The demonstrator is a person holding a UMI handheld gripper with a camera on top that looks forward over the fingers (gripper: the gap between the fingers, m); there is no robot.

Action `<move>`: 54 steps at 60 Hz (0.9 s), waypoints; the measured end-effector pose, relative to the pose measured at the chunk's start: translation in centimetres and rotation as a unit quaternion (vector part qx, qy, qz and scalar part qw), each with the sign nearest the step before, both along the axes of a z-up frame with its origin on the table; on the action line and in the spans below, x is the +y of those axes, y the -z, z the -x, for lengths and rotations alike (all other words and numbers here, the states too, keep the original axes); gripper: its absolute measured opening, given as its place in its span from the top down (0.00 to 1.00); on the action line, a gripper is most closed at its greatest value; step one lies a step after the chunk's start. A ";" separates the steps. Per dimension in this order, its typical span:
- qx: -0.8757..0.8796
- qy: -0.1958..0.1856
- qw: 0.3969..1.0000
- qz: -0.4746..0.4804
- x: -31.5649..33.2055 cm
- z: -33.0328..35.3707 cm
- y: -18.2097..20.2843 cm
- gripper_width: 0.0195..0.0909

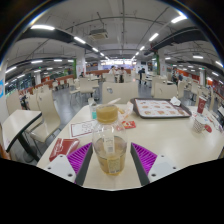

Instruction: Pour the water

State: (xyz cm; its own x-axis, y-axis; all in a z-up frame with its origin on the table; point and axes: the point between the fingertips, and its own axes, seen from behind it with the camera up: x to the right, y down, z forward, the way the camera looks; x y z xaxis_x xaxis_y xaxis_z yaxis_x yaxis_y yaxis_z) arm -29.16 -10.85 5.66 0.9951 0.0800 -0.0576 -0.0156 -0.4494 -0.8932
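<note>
Tool (111, 160) is clamped on a clear bottle (110, 152): both purple pads (143, 157) press its sides, bottle upright between them, neck and cap pointing up. Holding it low on the body keeps the neck free for tipping.

Cup (107, 114) sits on the tabletop (170, 135) just ahead of the bottle, roughly in line with it. It looks yellowish; can't tell whether it already holds anything. Straight-ahead placement means a forward tilt should put the mouth over the rim without much sideways travel.

Also on the tabletop: a tray (160, 108) beyond and to one side, a paper sheet (84, 127) beside the cup, a red packet (62, 148) near the other finger. All are apart from the cup, so the pour path looks free.

Judgement: grasp is done, pour hasn't started, since the bottle isn't tilted. Can't tell if the cap is on or off; if on, nothing comes out. Next step probably needs the bottle carried closer and raised above the rim before rolling. Risks: overshooting the narrow cup, or the smooth bottle slipping in the pads once tilted.
</note>
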 end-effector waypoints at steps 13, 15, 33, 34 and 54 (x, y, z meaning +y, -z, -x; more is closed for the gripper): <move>-0.012 -0.008 1.000 -0.023 1.6 0.4 1.1 0.63; -0.013 -0.009 1.000 -0.023 1.5 0.4 1.0 0.67; 0.019 -0.031 0.999 -0.031 2.0 -0.3 -4.0 0.75; 0.030 -0.032 0.998 -0.032 2.3 -0.4 -4.6 0.75; 0.355 -0.004 0.933 -0.052 8.8 -11.7 -17.7 0.75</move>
State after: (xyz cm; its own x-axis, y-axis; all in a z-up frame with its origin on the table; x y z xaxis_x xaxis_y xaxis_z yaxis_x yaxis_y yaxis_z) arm -17.48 -2.05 23.40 0.7081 0.1292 -0.6942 -0.6175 -0.3637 -0.6975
